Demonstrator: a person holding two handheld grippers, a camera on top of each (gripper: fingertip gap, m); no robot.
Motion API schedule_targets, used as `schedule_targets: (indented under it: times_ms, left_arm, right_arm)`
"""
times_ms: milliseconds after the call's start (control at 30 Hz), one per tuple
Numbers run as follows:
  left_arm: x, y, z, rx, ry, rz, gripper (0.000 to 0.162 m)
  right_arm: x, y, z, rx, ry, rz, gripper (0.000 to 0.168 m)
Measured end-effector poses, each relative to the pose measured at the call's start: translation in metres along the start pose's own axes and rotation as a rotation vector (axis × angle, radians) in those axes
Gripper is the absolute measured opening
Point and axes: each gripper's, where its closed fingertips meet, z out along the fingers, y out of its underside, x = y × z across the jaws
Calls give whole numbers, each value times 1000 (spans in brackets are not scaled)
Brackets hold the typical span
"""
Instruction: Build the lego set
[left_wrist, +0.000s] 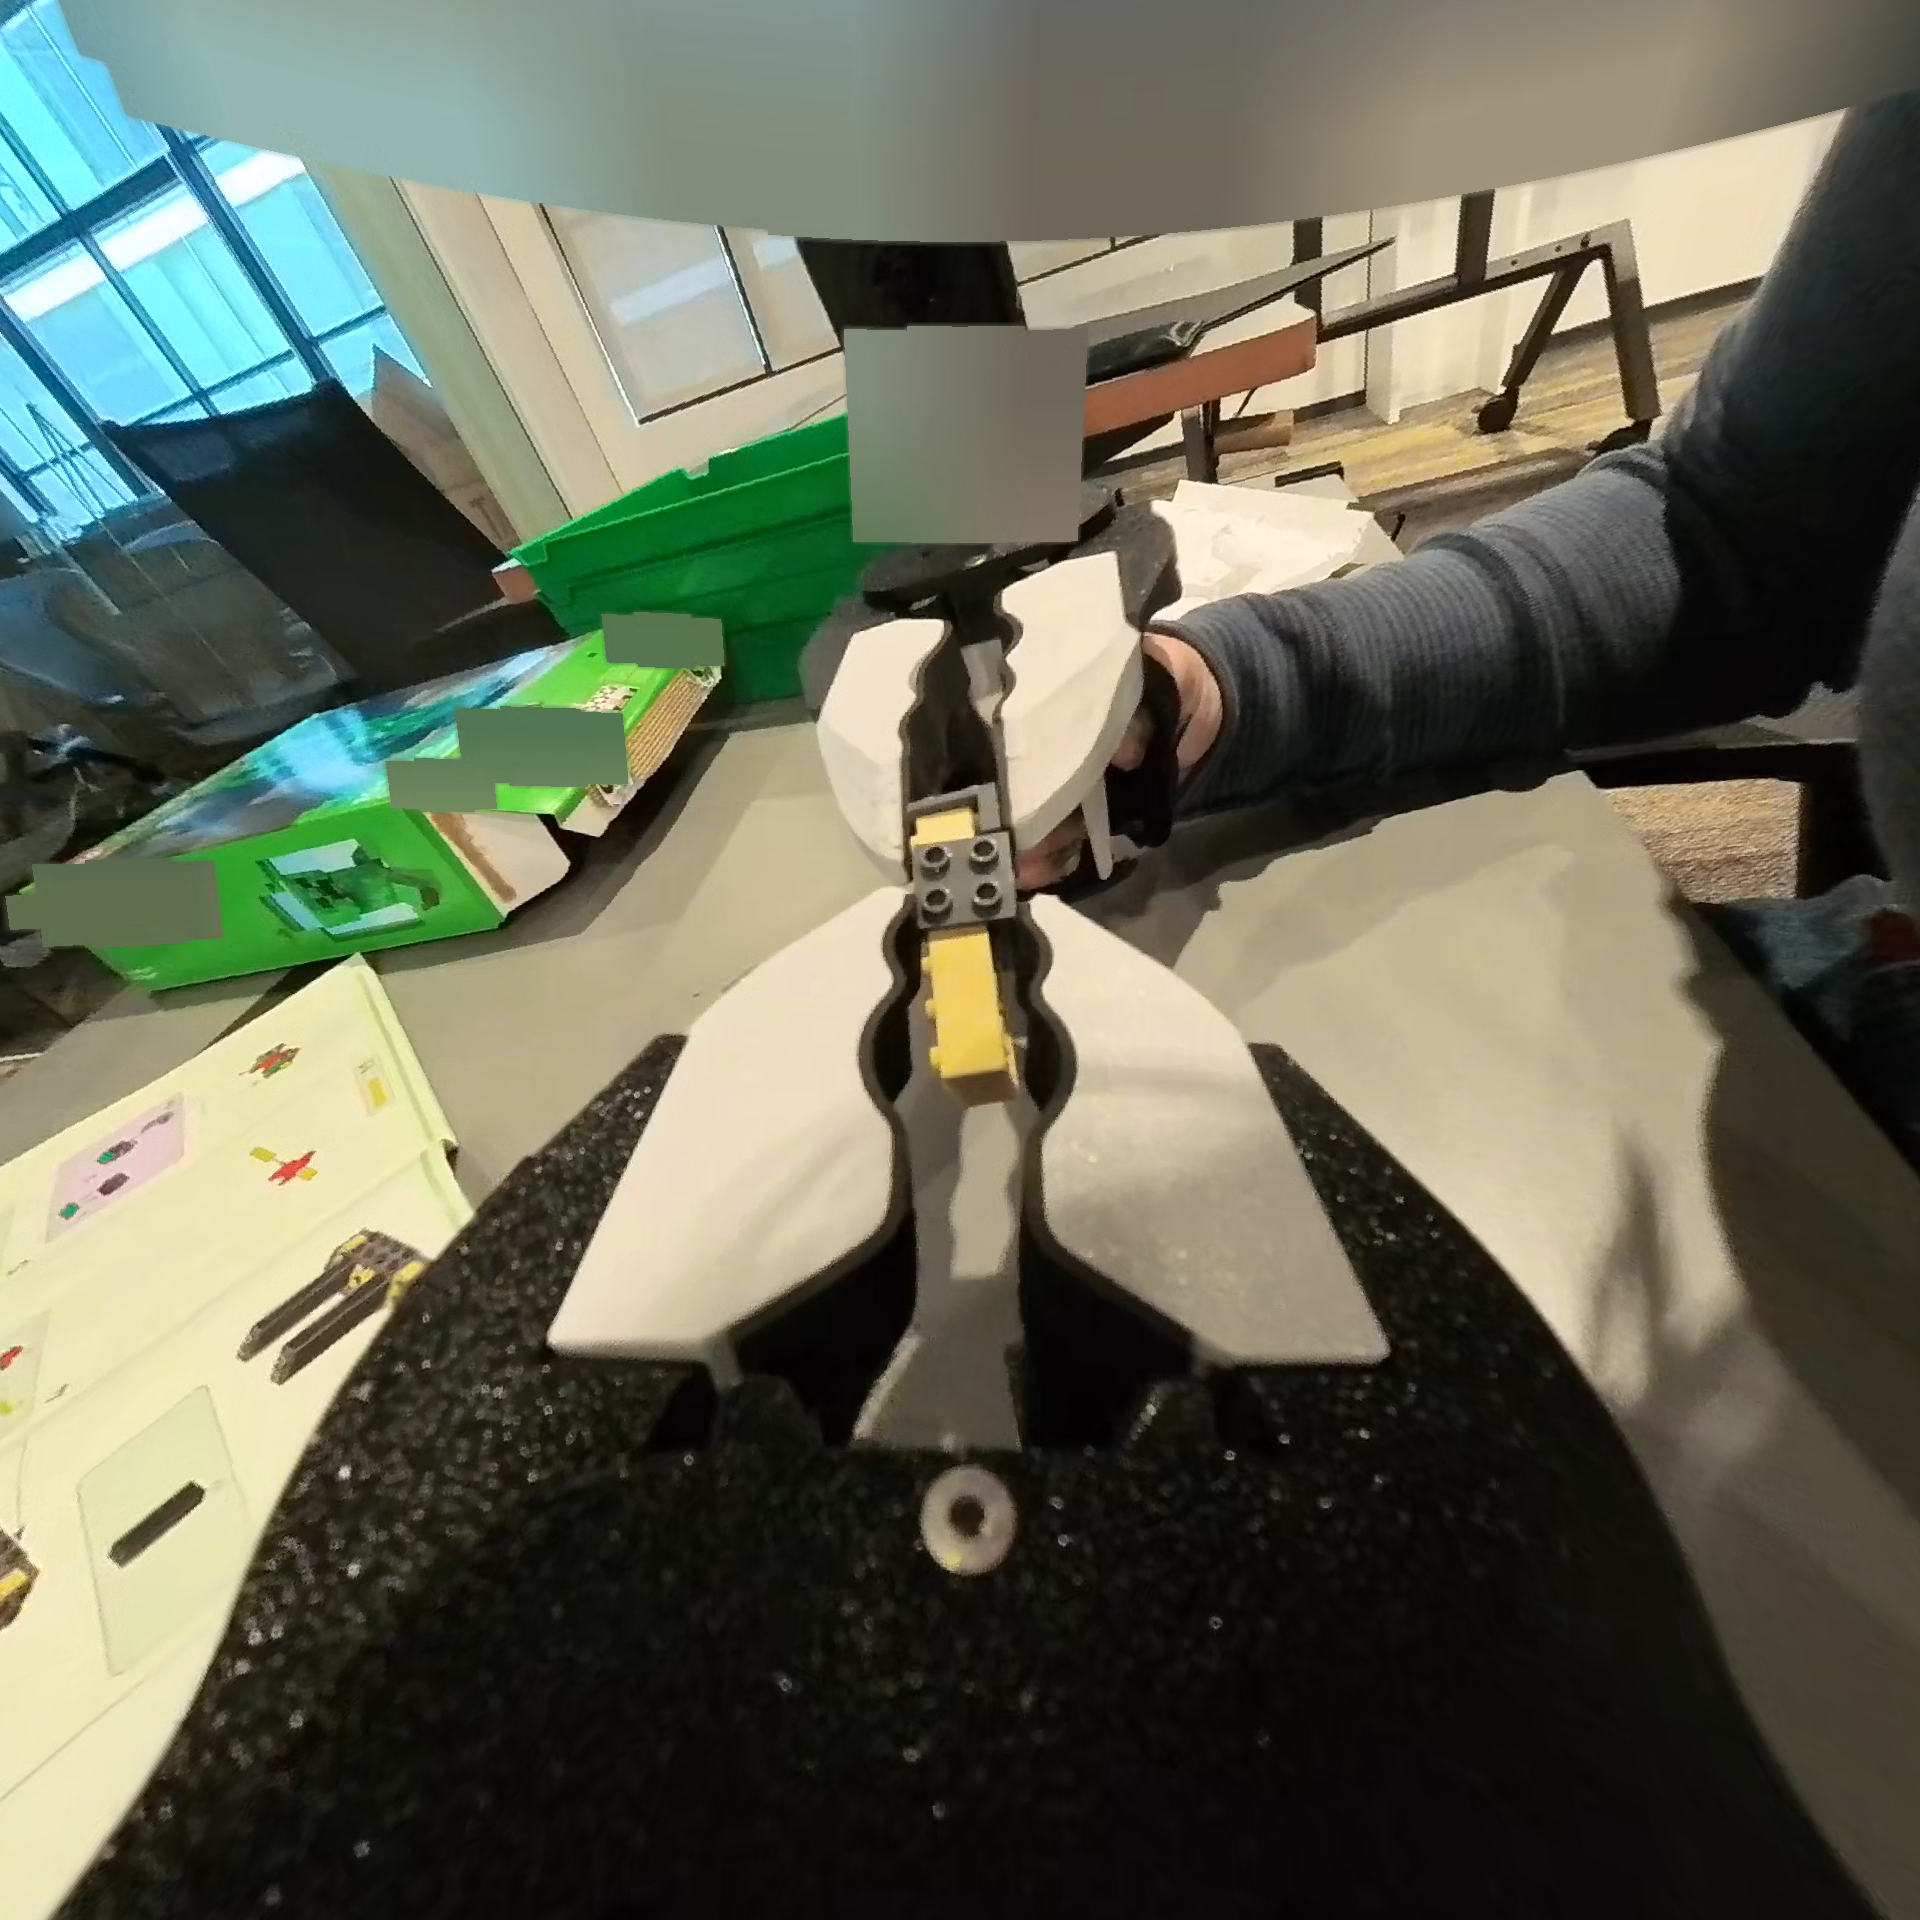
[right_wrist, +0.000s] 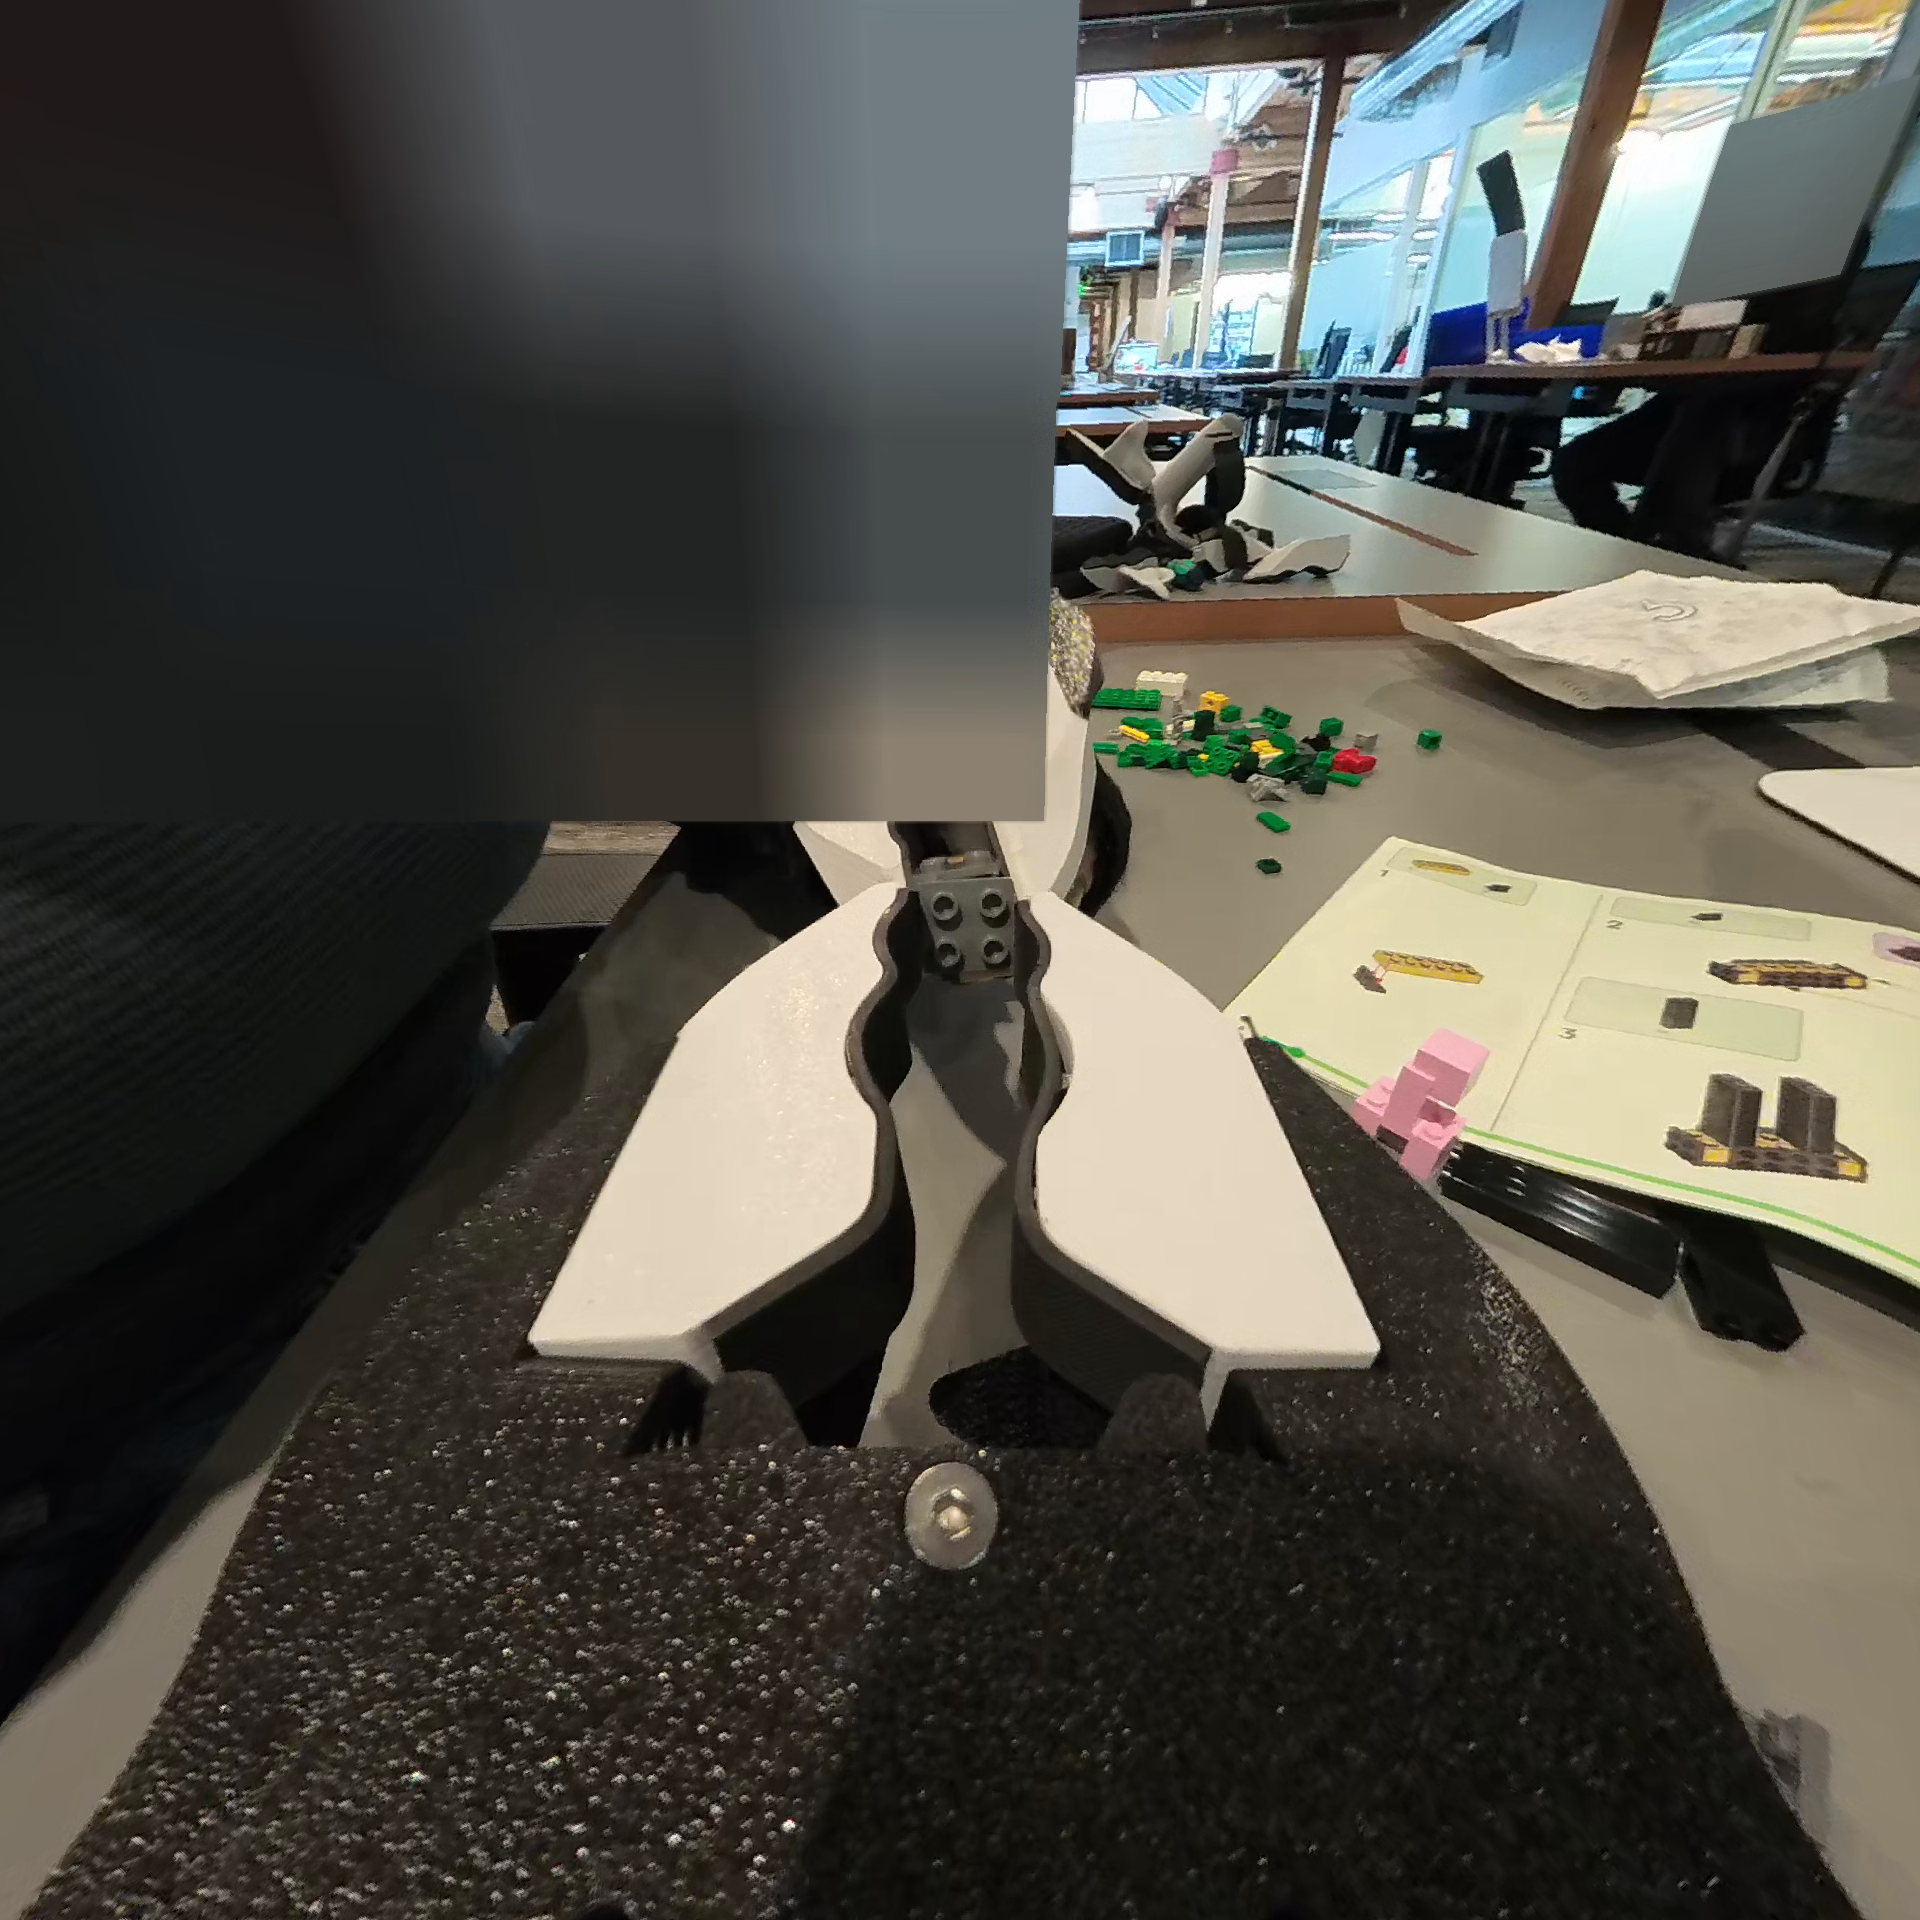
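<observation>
In the left wrist view my left gripper is shut on a long yellow plate that runs forward between its white fingers. A grey 2x2 brick sits on the plate's far part, just past my fingertips. My right gripper faces it from the far side, held by a hand in a dark sleeve. In the right wrist view the right gripper is shut on the grey brick, with a bit of the yellow plate showing behind it. Both are held above the grey table.
A green set box and a green bin stand at the far left. The open instruction booklet lies to the right, with a pink figure and black pieces at its edge. A pile of loose bricks and white paper bags lie farther back. The grippers are tip to tip, or close to it.
</observation>
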Motion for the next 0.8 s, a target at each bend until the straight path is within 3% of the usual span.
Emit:
schedule_targets:
  times_ms: [500, 800]
  left_arm:
    - [3, -5, 2, 50, 44, -157, 16]
    - [9, -10, -2, 115, 92, -109, 17]
  right_arm:
    - [-4, -4, -2, -4, -16, 2, 16]
    - [-11, -4, 1, 17, -41, -72, 16]
